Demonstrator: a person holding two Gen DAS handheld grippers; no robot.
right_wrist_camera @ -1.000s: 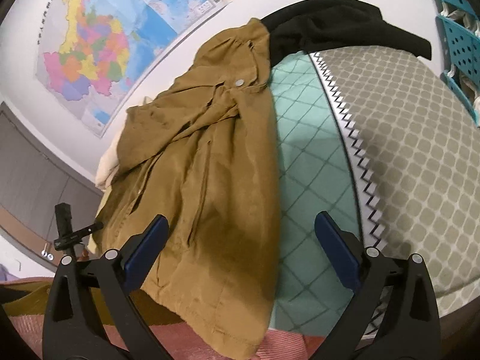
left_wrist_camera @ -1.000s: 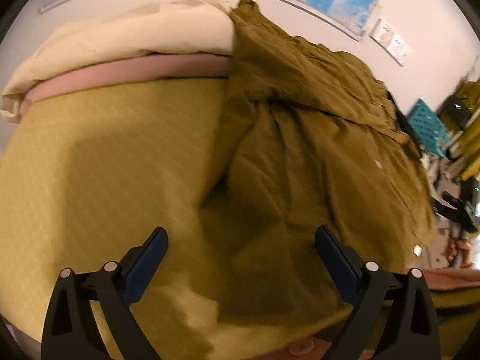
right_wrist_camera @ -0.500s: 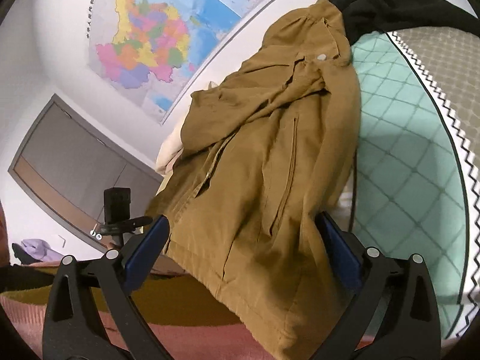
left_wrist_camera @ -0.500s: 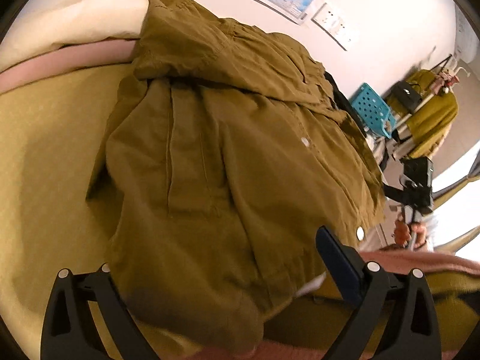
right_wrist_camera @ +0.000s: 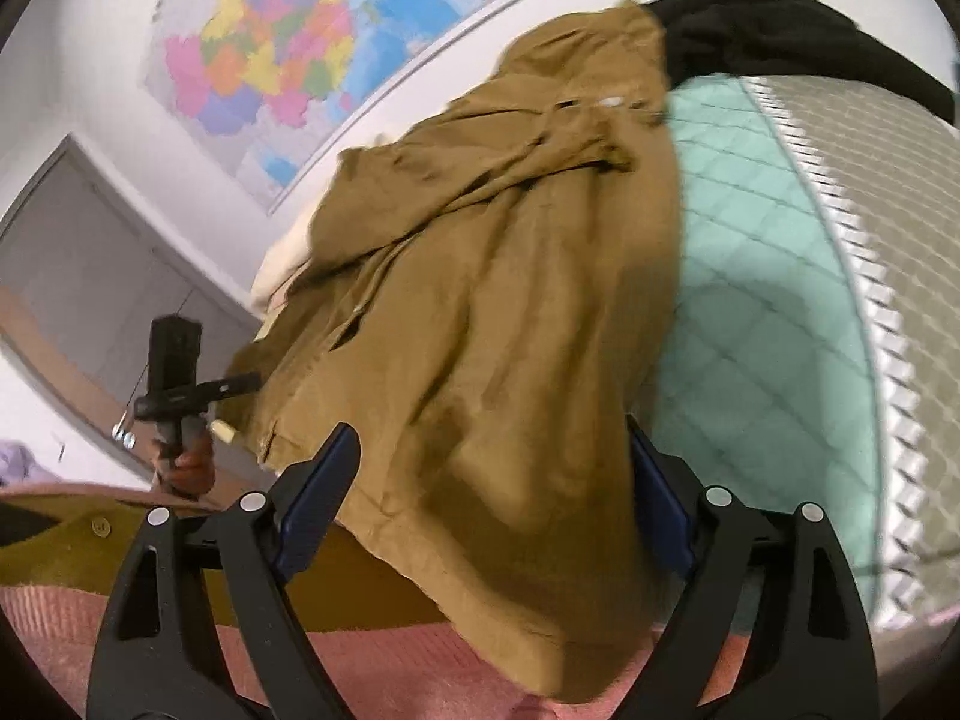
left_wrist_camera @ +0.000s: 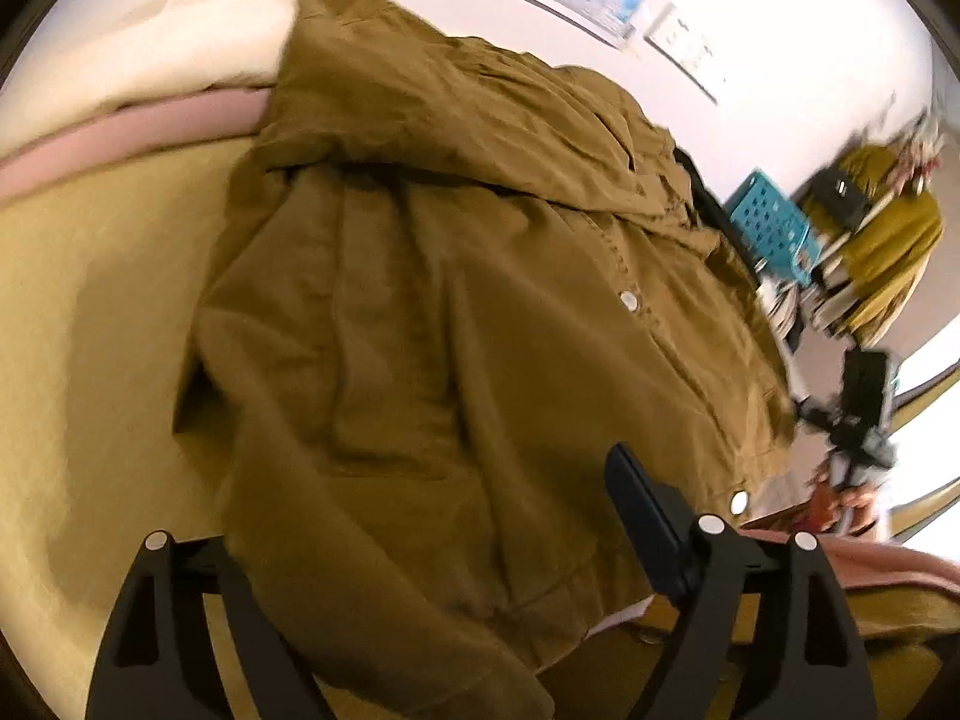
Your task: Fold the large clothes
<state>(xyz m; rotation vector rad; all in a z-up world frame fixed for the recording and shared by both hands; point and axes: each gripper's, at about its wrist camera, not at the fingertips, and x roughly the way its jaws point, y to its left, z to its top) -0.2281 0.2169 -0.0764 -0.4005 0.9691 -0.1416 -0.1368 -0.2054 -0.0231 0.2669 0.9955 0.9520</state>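
Left wrist view shows our left gripper [left_wrist_camera: 420, 546] closing its jaws, with the near hem of the large olive-brown cotton jacket with pale snap buttons [left_wrist_camera: 480, 300] lying between them. One blue-padded finger [left_wrist_camera: 639, 516] stands clear on one side; the other is hidden under the cloth, so we cannot tell whether the pads have begun to press. The jacket lies spread on the mustard-yellow bed cover [left_wrist_camera: 108, 330], its collar end far ahead of the jaws, near the pink and cream bedding [left_wrist_camera: 132, 126] by the wall.

From the right wrist view, our right gripper [right_wrist_camera: 486, 501] is also closing, and the jacket's other bottom corner hangs between its blue pads [right_wrist_camera: 318, 498], draping over the salmon-pink blanket [right_wrist_camera: 372, 660] just below. The pads are not visibly pressing yet. Beyond the far jaw lies a mint-green quilted cover [right_wrist_camera: 762, 312].

We judge the step in hand to be gripping both hem corners before folding. To do it well, we should let each pair of pads close on all the layers at the hem, not just a loose top flap, and avoid pinching the blanket underneath. Both grips should sit at matching points on the hem, so the cloth lifts evenly and the fold line runs straight across.
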